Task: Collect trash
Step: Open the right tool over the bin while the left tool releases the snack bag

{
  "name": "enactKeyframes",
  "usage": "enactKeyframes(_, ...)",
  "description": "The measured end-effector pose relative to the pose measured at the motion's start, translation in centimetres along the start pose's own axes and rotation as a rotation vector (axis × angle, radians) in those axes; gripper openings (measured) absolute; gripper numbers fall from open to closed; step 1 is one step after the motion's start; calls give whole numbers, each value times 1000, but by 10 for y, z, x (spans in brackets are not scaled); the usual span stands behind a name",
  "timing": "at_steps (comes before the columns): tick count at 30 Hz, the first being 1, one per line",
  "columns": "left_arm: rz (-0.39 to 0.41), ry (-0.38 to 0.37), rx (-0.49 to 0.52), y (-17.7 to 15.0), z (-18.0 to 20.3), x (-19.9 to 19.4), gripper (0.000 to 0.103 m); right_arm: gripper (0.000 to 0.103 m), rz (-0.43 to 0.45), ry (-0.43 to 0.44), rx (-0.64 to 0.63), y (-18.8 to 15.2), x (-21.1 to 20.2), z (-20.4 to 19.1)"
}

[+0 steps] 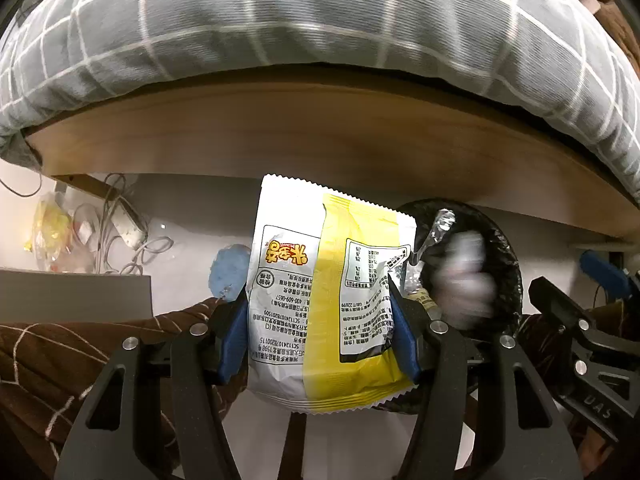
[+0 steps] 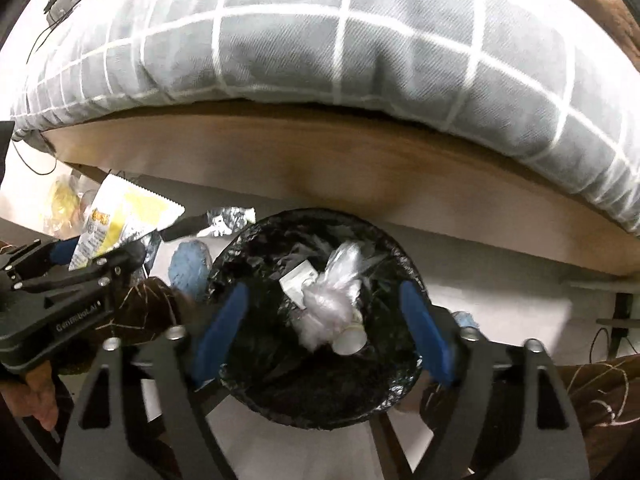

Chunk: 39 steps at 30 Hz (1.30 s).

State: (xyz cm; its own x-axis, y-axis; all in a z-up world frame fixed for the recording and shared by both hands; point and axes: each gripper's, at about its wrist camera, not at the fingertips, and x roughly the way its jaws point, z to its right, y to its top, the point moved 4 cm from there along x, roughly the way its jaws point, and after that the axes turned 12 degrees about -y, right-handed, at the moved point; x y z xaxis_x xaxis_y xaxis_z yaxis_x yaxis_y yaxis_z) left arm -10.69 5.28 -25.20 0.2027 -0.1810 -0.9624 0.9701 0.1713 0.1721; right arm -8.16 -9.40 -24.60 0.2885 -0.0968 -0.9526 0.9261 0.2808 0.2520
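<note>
My left gripper (image 1: 320, 320) is shut on a white and yellow snack bag (image 1: 320, 292), its blue pads pressing both sides. The bag hangs just left of a round bin lined with a black bag (image 1: 508, 264). In the right wrist view my right gripper (image 2: 324, 330) stands open right over the bin (image 2: 248, 264), with its pads (image 2: 224, 328) wide apart. A crumpled white plastic wad (image 2: 324, 312) lies loose in the bin between them, beside a small paper cup (image 2: 352, 342). The left gripper (image 2: 98, 250) with the snack bag (image 2: 120, 216) shows at the left.
A bed with a grey checked duvet (image 1: 320, 20) and a wooden side board (image 1: 320, 140) runs behind the bin. On the floor are a blue lump (image 1: 228, 268), a power strip with cables (image 1: 128, 228) and a yellow bag (image 1: 50, 224). Brown checked fabric (image 1: 60, 360) lies at the lower left.
</note>
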Motion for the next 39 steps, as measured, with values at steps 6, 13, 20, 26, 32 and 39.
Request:
enactKeyframes(6, -9, -4, 23, 3, 15, 3, 58, 90, 9, -35, 44, 2, -4, 26)
enactKeyframes(13, -26, -21, 74, 3, 43, 11, 58, 93, 31, -87, 112, -2, -14, 67)
enactKeyframes(20, -56, -34, 127, -2, 73, 25, 58, 94, 39, -128, 175, -15, -16, 103)
enactKeyframes(26, -70, -44, 163, -5, 94, 31, 58, 95, 51, -157, 201, -20, -18, 119)
enactKeyframes(32, -83, -61, 196, -8, 107, 38, 59, 95, 48, -172, 217, -24, -15, 130)
enactKeyframes(39, -67, -68, 227, -5, 116, 37, 67, 95, 48, -172, 245, -25, -13, 135)
